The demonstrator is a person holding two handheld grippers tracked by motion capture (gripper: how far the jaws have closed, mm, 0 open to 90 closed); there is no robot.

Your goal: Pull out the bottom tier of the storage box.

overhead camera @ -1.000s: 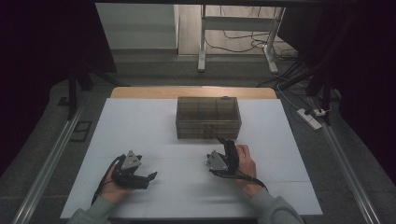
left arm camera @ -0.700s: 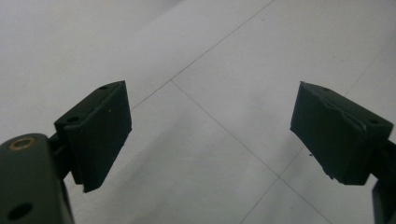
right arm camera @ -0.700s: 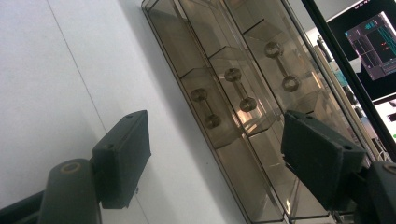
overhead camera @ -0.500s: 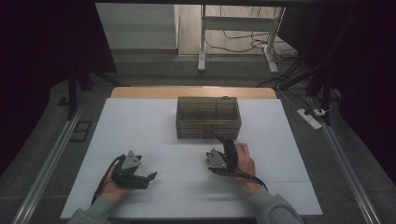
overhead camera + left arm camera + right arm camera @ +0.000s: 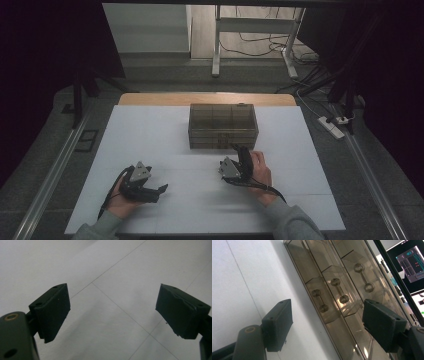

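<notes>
We saw a smoky drawer box mid-table, just beyond our right gripper, jaws wide and empty. The left gripper rested open. We judged the approach underway; next, grasping a handle.

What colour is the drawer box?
Clear smoky brown, best seen in the right gripper view.

Both tools were matte black. The left tool, lower left of the high view, had a grey three-cornered plate on top and a dark cable looping back. The right tool, lower middle, had the same plate and a trailing cable. Pads were blocky with small screw holes, and there was a brassy screw by each pad mount. Sleeves were grey-green.
</notes>
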